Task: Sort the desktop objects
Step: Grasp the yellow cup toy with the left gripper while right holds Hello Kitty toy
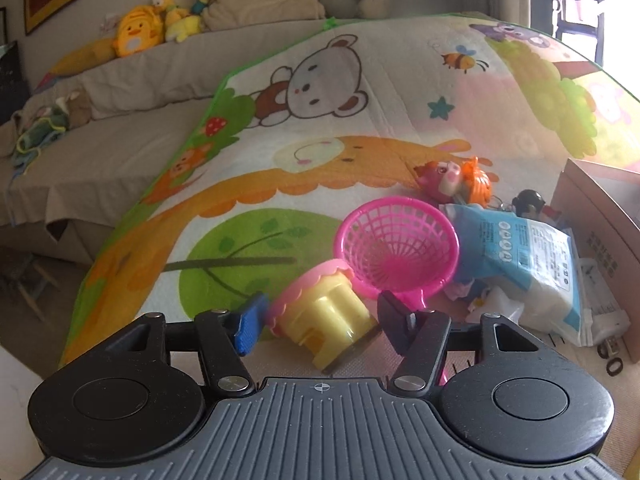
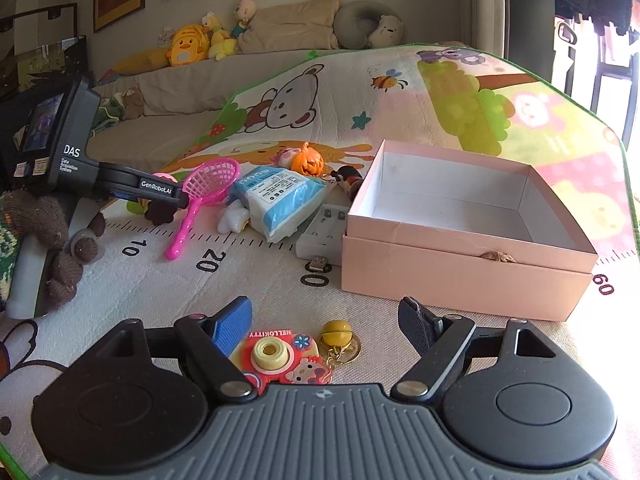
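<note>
My left gripper (image 1: 320,320) is open, its fingers on either side of a yellow and pink toy cup (image 1: 324,316) lying on its side on the play mat. A pink toy net (image 1: 396,248) lies just behind the cup; it also shows in the right wrist view (image 2: 210,188). My right gripper (image 2: 324,324) is open and empty above a red Hello Kitty toy camera (image 2: 284,356) and a yellow ball keychain (image 2: 337,334). An open, empty pink box (image 2: 460,216) stands to the right front of it. The left gripper's body (image 2: 120,184) shows at left.
A blue and white tissue pack (image 2: 276,200), an orange pumpkin toy (image 2: 306,160), a pink pig toy (image 1: 440,176), a white charger (image 2: 324,232) and a small dark figure (image 1: 528,202) lie clustered left of the box. A brown knitted toy (image 2: 48,232) sits at far left. A sofa (image 2: 168,80) with plush toys stands behind.
</note>
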Action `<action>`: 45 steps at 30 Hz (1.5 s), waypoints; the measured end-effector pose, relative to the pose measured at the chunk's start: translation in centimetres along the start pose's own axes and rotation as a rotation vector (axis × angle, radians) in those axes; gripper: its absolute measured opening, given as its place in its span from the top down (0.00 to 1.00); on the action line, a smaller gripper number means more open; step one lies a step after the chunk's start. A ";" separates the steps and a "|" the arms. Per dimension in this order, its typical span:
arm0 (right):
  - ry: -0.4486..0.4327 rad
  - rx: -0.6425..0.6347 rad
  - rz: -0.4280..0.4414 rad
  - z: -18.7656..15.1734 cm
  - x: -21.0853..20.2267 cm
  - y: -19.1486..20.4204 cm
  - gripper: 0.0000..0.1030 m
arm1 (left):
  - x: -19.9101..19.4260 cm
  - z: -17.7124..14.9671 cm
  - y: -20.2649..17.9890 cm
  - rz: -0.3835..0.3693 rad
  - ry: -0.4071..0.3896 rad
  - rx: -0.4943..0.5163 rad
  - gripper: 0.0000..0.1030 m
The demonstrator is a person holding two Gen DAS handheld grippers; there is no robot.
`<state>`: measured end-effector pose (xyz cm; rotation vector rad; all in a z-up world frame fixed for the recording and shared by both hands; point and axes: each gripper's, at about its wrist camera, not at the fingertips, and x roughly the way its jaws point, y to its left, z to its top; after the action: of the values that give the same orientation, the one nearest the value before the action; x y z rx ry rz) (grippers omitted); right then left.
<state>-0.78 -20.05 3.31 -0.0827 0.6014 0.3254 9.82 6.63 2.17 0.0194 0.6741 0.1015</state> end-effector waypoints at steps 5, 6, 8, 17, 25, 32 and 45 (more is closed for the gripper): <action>0.027 -0.024 0.020 -0.8 -0.5 0.3 0.18 | -2.8 -1.4 -0.7 -0.006 -0.064 0.084 0.38; 0.031 -0.029 0.021 -1.0 -0.6 0.4 0.18 | -3.9 -2.0 -1.2 -0.019 -0.080 0.120 0.38; 0.039 -0.036 0.017 -1.3 -0.7 0.4 0.18 | -6.1 -3.8 -2.6 -0.046 -0.107 0.211 0.38; 0.056 -0.015 -0.007 -1.7 -0.6 -0.4 0.15 | -12.0 -10.2 -6.9 -0.184 -0.132 0.391 0.35; 0.058 -0.024 -0.015 -2.0 -1.1 -0.6 0.11 | -13.2 -11.1 -7.8 -0.276 -0.123 0.388 0.23; 0.097 0.017 -0.041 -2.2 -1.3 -2.1 0.08 | -12.5 -10.9 -8.0 -0.250 -0.118 0.380 0.38; 0.077 -0.059 0.040 -1.0 -1.7 0.2 0.08 | -11.5 -9.7 -6.2 -0.177 -0.122 0.373 0.53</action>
<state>-2.69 -20.52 3.42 -0.1408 0.6703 0.3806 -4.67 -0.86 1.42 0.3214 0.5627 -0.1958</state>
